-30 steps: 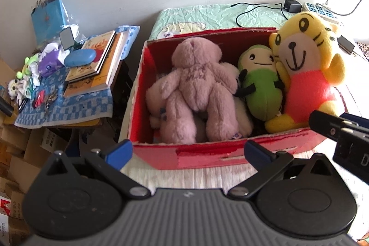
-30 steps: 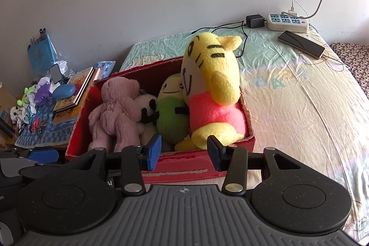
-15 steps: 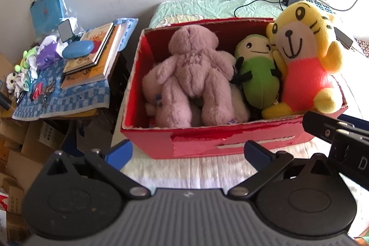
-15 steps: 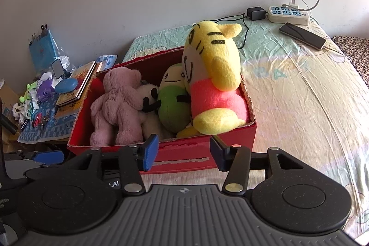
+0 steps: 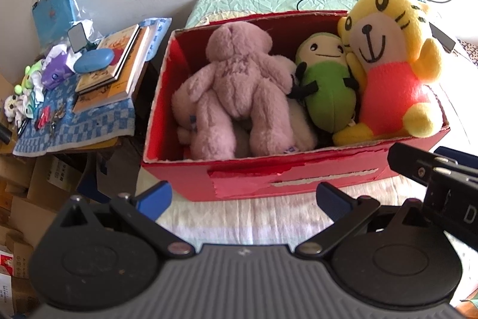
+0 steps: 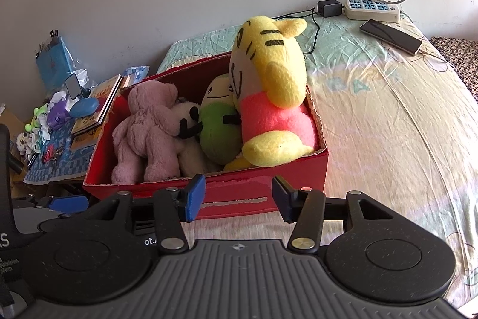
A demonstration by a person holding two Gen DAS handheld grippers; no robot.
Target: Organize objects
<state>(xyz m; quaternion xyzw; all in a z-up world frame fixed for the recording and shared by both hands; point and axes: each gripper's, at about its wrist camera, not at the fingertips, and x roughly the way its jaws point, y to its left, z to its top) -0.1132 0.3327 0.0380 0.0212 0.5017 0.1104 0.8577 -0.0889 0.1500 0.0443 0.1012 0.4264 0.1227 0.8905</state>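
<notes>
Red box [image 5: 286, 178] at twelve o'clock holds all four soft toys; we keep both hand-held grippers spread, empty, and judge sorting done.

Red cardboard box [image 5: 251, 178] on bed, open-topped; holds pink bear [image 5: 239, 85] face-down, green plush [image 5: 325, 85] and yellow tiger [image 5: 391, 62] upright.

My red box [image 5: 298, 178] holds a dusty-pink bear [image 5: 239, 82], a green doll [image 5: 328, 88] with a cream face and black arms, and at three o'clock a yellow tiger [image 5: 394, 50], black-striked, in a coral shirt. At nine o'clock lies a blue-and-white checked cloth [image 5: 89, 121]. My fingertips [image 6: 195, 196] are blue.
</notes>
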